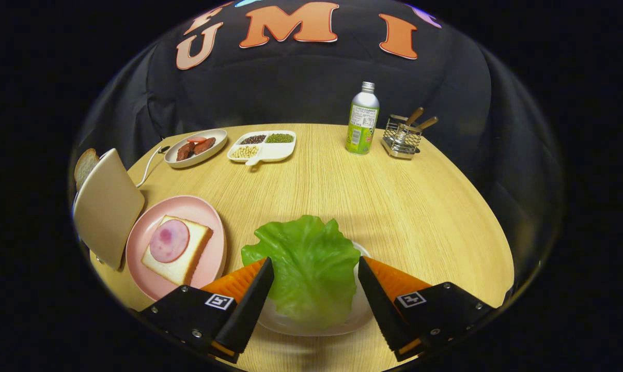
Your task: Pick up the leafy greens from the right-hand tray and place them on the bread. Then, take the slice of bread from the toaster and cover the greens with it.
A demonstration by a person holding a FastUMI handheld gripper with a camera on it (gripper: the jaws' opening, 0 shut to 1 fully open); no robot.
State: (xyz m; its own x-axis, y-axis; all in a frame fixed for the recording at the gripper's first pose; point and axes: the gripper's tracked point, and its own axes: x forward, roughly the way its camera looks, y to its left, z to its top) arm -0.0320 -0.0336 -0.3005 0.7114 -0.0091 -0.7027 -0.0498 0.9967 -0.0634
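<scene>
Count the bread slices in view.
2: one square white bread slice topped with ham on the round pink plate, left of the open tongs; one upright in the beige toaster, partly hidden.

Round wooden table [342, 191], green bottle with silver cap [362, 120] at the far side, wire holder with wooden-handled utensils [403, 136] just beside it, white divided dish of beans [262, 146], oval plate of sausages [196, 147] near it

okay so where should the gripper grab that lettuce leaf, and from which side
Probably from above, across the middle of the lettuce leaf. It lies flat and limp on its white tray, so no raised edge suits a side approach. The gripper is open, its jaws standing either side of the leaf; closing there should bunch the middle into a fold.
</scene>
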